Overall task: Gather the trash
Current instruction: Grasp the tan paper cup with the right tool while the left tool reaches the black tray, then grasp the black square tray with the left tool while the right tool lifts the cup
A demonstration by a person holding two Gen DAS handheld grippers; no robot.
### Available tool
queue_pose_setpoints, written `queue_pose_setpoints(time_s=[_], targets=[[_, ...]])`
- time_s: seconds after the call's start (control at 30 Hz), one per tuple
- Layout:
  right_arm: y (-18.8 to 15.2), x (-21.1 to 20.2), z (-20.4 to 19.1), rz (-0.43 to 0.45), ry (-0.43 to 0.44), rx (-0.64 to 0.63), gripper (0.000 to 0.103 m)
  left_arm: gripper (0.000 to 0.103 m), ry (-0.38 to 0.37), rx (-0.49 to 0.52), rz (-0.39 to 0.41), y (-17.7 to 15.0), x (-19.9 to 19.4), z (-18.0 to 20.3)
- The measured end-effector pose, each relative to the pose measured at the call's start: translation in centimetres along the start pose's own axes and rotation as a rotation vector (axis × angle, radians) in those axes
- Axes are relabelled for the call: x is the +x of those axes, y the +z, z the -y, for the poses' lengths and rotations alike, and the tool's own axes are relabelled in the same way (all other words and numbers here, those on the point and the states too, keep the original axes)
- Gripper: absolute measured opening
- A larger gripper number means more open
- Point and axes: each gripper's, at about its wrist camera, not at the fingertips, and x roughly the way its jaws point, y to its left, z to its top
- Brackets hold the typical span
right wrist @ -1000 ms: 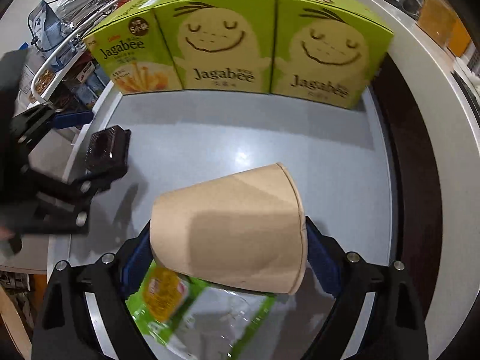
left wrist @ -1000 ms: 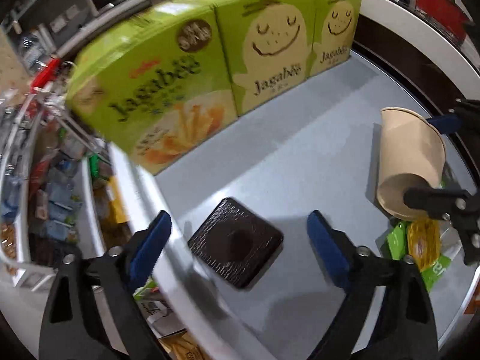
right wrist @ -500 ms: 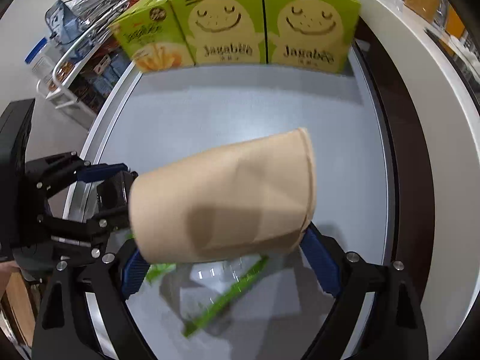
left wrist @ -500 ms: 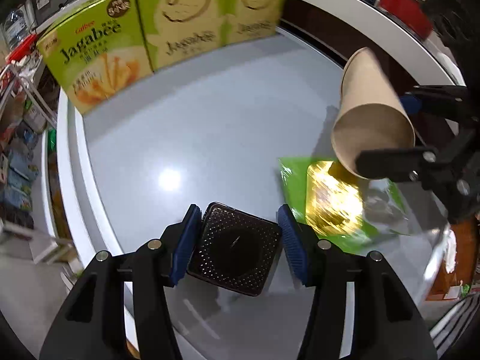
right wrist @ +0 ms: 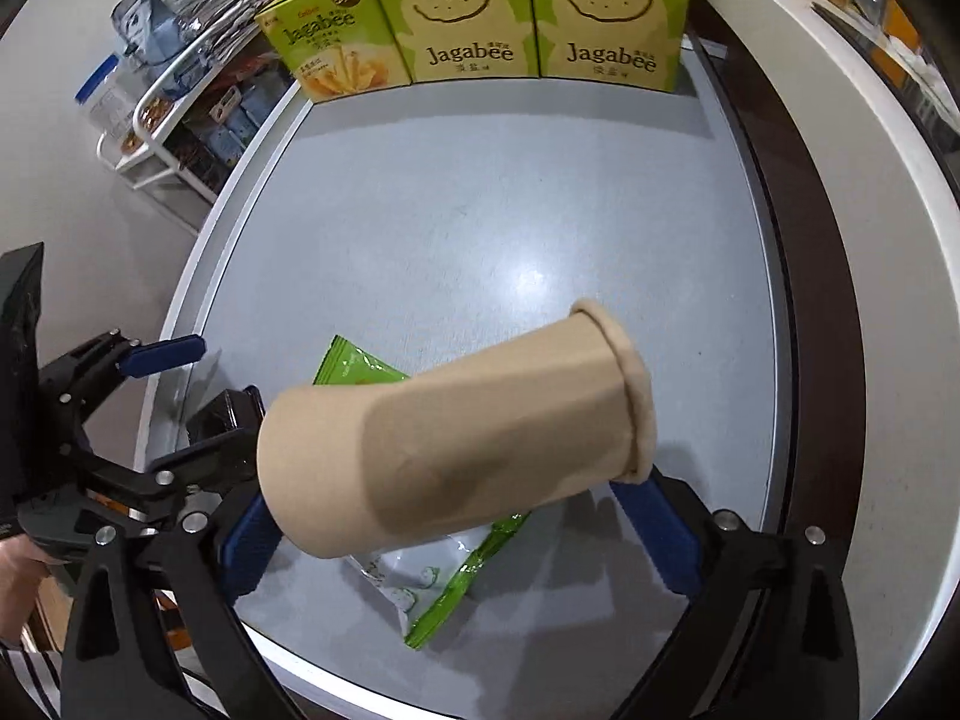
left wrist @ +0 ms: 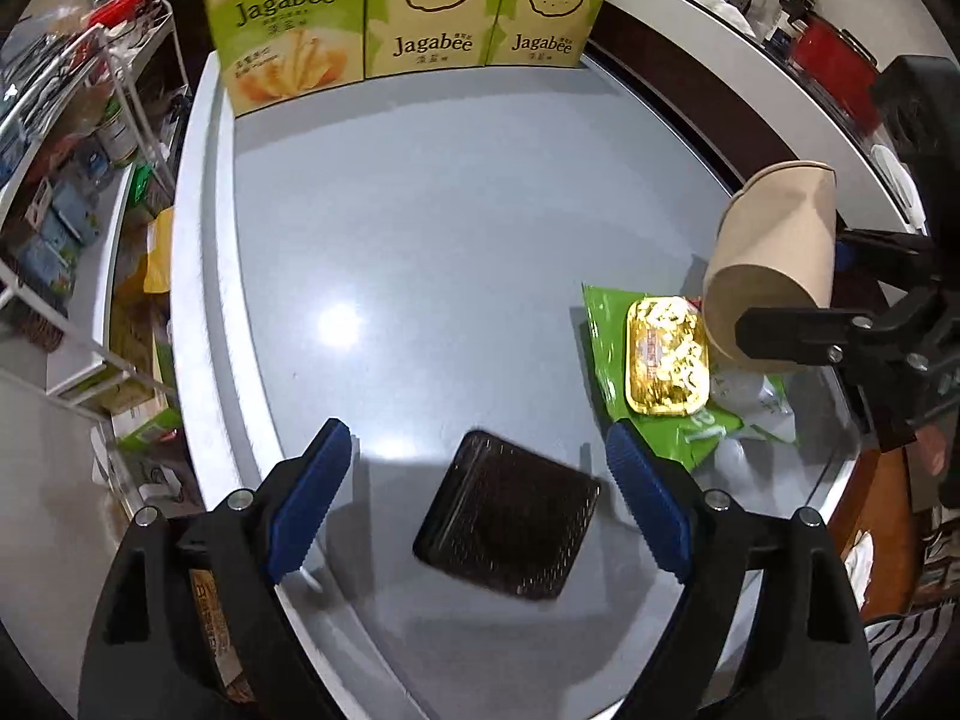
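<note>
Released since half a second ago, the black tray (left wrist: 509, 516) lies flat on the surface (left wrist: 456, 228) between the left claw (left wrist: 477, 507)'s wide-spread fingers (nearer arm), while the right claw (right wrist: 462, 504) grips the sideways paper cup (right wrist: 456, 444).

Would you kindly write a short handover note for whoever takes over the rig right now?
Left gripper: open, empty, straddling the black square tray lying on the grey table.
Right gripper: shut on the paper cup, held sideways above the table.
Under the cup: the green wrapper with a gold foil packet on it.
Three Jagabee boxes stand at the far edge.
Done: cup picked up.
Left: the black tray, wrapper and foil packet. No bin in view.
</note>
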Motion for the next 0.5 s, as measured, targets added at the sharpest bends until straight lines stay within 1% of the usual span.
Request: queue_pose_setpoints(time_s=[0.07,0.2,0.37,0.47,0.5], targets=[[0.1,0.0,-0.3,0.008,-0.02,-0.038,0.097,0.088,0.002,0.016,0.01,-0.7,-0.5,0.1],[0.1,0.2,-0.7,0.006,-0.042,-0.088,0.095,0.088,-0.009,0.066,-0.001,-0.9,-0.6,0.8],[0.1,-0.2,-0.6,0.026,-0.04,-0.082,0.095,0.088,-0.002,0.155,-0.001,-0.9,-0.2,1.8],[0.1,-0.6,-0.7,0.042,-0.053,-0.087,0.095,0.088,0.012,0.188,-0.003,-0.7,0.4,2.2],[0.1,-0.7,-0.8,0.045,-0.061,-0.09,0.095,0.082,0.016,0.196,-0.005,-0.7,0.5,2.3]])
